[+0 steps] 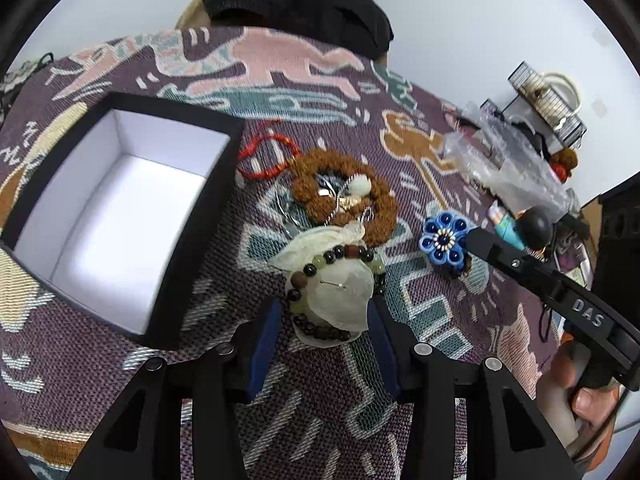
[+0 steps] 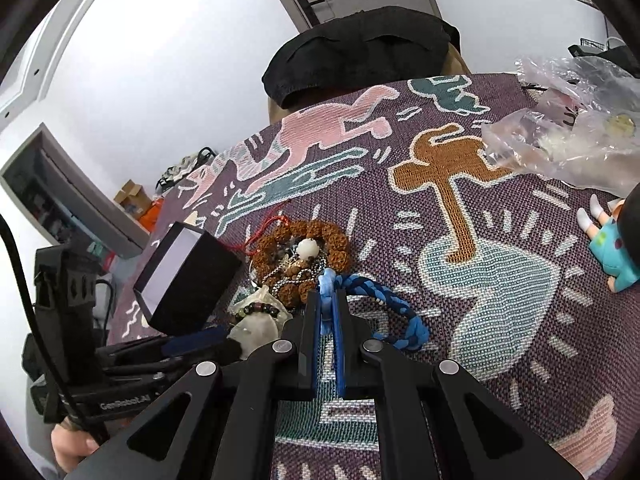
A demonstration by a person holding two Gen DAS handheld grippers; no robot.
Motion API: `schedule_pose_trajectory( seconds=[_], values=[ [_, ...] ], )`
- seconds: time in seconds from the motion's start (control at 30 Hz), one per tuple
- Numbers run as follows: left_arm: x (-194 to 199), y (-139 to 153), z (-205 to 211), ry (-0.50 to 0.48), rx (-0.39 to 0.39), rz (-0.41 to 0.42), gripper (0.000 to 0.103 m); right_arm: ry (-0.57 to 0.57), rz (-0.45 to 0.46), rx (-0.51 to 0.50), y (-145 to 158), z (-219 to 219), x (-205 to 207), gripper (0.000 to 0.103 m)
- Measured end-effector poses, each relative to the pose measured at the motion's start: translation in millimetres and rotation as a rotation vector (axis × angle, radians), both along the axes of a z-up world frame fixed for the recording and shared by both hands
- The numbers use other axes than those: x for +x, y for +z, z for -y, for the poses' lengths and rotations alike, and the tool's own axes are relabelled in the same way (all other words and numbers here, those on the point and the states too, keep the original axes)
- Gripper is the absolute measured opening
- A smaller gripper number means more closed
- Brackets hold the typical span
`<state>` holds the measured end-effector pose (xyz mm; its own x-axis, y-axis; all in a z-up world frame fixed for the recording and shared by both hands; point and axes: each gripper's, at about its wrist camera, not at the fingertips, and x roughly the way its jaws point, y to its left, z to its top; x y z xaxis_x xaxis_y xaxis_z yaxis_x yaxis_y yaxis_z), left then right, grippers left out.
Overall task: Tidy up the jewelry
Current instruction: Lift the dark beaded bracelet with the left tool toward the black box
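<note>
left tongs apart around bead bracelet, right tongs clamped on blue braid beside box.

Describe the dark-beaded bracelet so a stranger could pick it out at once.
Start at the open black box on the patterned blanket. Just right of it lies a jewelry pile; nearest the left gripper, the beaded bracelet rests on a pale pouch. Only it mixes dark, brown and green beads.

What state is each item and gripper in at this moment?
black box: open, nothing inside, no lid in view.
blue braided piece: pinched at one end, rest on the cloth.
right gripper: shut on it.
left gripper: open, straddling the sheer pouch.
beaded bracelet: draped over the pouch.
brown bead ring: flat on the cloth.
</note>
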<state>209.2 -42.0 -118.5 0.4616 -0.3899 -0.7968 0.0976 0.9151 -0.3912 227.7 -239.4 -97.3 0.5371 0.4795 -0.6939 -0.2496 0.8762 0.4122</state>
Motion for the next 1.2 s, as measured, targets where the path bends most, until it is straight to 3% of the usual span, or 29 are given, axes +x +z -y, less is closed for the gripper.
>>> schedule_pose_trajectory(
  seconds=[0.17, 0.23, 0.3, 0.33, 0.7, 1.1, 1.2],
  values=[
    [5, 12, -2, 0.023, 0.016, 0.048, 0.047, 0.0, 0.0, 0.003, 1, -1, 1, 0.007],
    [9, 12, 1, 0.026, 0.043, 0.053, 0.04, 0.001, 0.004, 0.007, 2, 0, -1, 0.007],
    [11, 8, 1, 0.047, 0.102, 0.045, 0.021, -0.002, 0.005, 0.006, 2, 2, -2, 0.007],
    [11, 5, 0, 0.057, 0.12, 0.043, 0.019, -0.004, 0.006, 0.005, 2, 3, -2, 0.007],
    [14, -15, 2, 0.042, 0.125, -0.023, 0.018, -0.005, -0.009, 0.0, -5, 3, -1, 0.007],
    [22, -14, 18, 0.003, 0.226, -0.024, 0.017, -0.005, -0.018, 0.003, -6, 3, -1, 0.007],
    [24, -14, 16, -0.004, 0.232, -0.019, 0.009, 0.005, -0.013, 0.004, -6, -1, -2, 0.007]
  ],
)
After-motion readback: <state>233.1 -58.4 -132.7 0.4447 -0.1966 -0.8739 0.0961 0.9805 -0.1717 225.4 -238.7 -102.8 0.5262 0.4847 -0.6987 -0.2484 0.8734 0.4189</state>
